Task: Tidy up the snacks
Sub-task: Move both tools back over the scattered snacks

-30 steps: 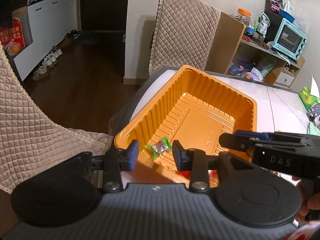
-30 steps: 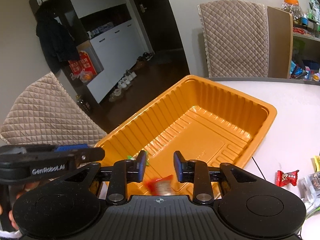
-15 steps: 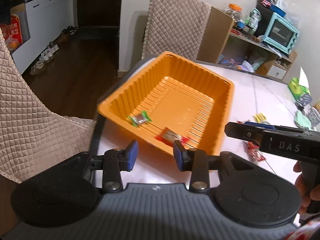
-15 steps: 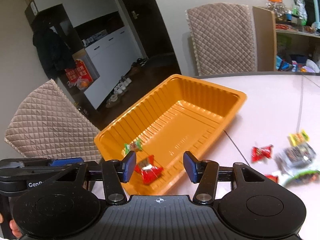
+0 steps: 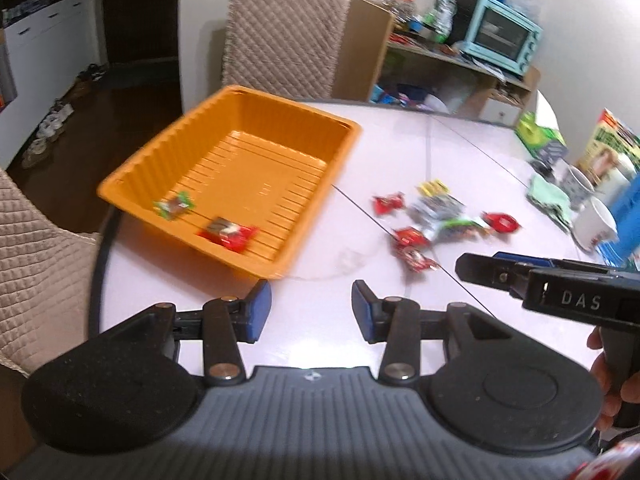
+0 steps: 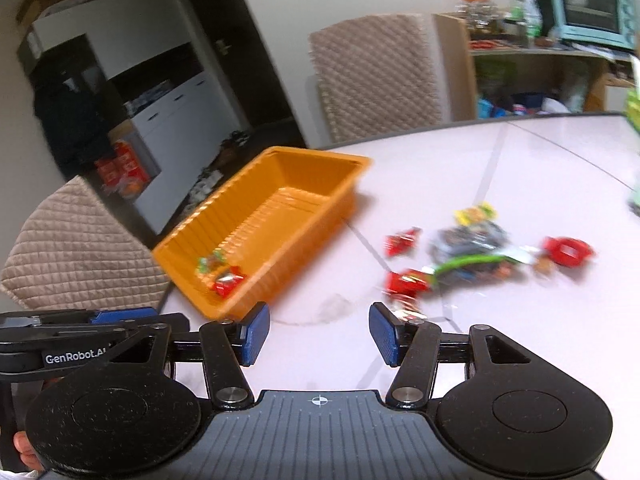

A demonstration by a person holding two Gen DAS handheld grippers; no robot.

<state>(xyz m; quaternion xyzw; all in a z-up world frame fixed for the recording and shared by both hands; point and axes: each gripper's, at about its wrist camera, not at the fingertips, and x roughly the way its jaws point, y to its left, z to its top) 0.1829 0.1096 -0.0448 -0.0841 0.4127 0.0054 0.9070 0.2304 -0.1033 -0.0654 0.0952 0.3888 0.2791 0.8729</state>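
1. Left gripper (image 5: 311,310): fingers spread wide, holding nothing, above bare tabletop (image 5: 400,136).
2. Right gripper (image 6: 319,334): fingers equally wide, empty.
3. Orange tray (image 5: 132,178) ahead-left of both, holding a green-wrapped candy (image 5: 174,206) and a red snack packet (image 5: 229,233).
4. Loose snacks (image 6: 466,254) scattered ahead-right, blurred.

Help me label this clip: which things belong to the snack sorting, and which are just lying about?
Job:
orange tray
green candy and red candy in it
loose snacks on the table
left gripper, right gripper, both open

Lying about:
white mug
toaster oven
chair
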